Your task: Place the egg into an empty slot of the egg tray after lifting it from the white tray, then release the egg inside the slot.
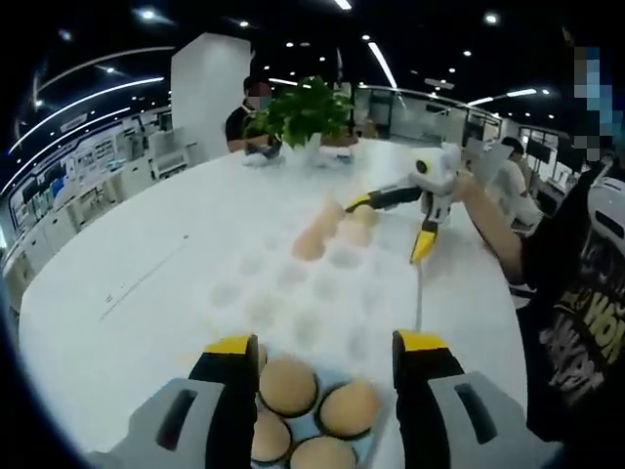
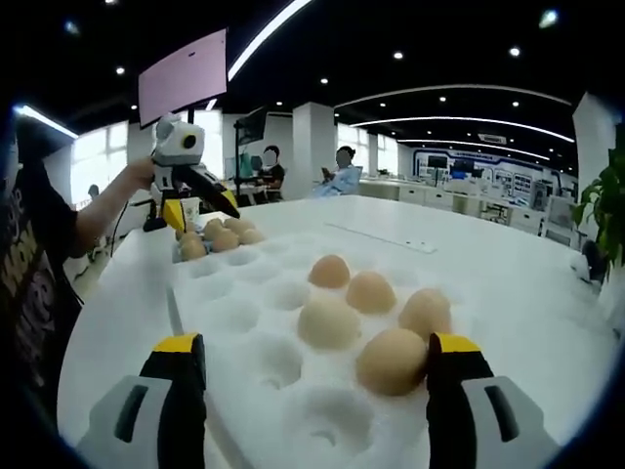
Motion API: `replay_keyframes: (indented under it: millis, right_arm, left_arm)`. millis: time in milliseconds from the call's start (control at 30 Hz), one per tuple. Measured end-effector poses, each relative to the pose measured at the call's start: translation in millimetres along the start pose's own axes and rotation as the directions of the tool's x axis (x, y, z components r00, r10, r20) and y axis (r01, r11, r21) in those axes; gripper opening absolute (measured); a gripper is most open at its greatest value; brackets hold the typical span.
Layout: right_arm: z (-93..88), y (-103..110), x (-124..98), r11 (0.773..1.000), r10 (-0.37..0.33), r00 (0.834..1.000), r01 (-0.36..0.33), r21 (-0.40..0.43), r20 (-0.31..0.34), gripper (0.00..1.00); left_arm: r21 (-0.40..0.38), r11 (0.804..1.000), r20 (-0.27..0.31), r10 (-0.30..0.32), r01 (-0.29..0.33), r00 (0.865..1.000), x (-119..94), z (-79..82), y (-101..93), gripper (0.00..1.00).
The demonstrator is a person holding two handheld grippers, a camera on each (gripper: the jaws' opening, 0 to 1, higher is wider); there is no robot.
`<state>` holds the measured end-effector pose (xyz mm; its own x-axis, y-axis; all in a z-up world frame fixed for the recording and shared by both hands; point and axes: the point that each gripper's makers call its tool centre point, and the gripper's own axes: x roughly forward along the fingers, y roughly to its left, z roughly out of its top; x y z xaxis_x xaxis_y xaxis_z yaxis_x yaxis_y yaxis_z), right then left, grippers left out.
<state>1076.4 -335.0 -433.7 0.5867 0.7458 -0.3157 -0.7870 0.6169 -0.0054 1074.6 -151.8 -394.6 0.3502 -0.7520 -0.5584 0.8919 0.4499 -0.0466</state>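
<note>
Left tongs [image 1: 317,386] gape above eggs [image 1: 311,410] beside egg tray [image 1: 293,293]

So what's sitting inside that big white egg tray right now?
Five eggs rest in slots at one end of the egg tray; the other slots in sight look empty. The right gripper, jaws open, covers parts of the nearest slots, so those can't be checked.

Egg tray [image 2: 293,332]: on the counter [image 1: 146,254], mid-surface. Five eggs [image 2: 330,322] in adjoining slots at one end. Small tray [image 1: 317,430] of eggs [image 1: 287,385]: beyond the opposite end, near the counter edge. Potted plant [image 1: 301,112]: at the far edge.
</note>
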Motion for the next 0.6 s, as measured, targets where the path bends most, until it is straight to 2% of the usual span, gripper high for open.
replay_keyframes:
  millis: [600]
  right_arm:
    - [1.0,1.9,-1.5,1.000,0.001,1.000,-0.001,0.001,0.014,0.98]
  left_arm:
    - [0.036,0.999,0.001,-0.041,0.041,0.999,41.8,16.5,-15.1,0.56]
